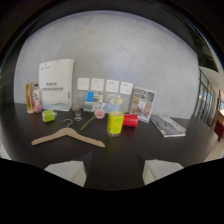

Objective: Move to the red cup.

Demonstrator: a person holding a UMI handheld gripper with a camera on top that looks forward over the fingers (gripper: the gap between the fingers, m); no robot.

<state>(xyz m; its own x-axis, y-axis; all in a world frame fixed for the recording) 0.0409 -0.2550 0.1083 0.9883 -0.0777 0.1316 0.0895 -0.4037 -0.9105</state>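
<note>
Hovering over dark table point(165, 150), fingers point(113, 172) spread wide, red cup point(131, 120) beyond, grey wall point(125, 55).

Dark table point(150, 145), matte surface. Resting on it: wooden hanger point(67, 136) lying flat, nearest the near edge; small green cup point(48, 115) behind the hanger; clear glass point(77, 113) upright; pink flower point(99, 114) lying with stem toward the hanger; yellow cup point(115, 123) upright; red cup point(131, 120) on its side, just beside the yellow one. White box point(56, 85) and bottle point(32, 98) along the rear. Magazine point(168, 125) flat, well apart. Framed card point(142, 104) leaning.
</note>
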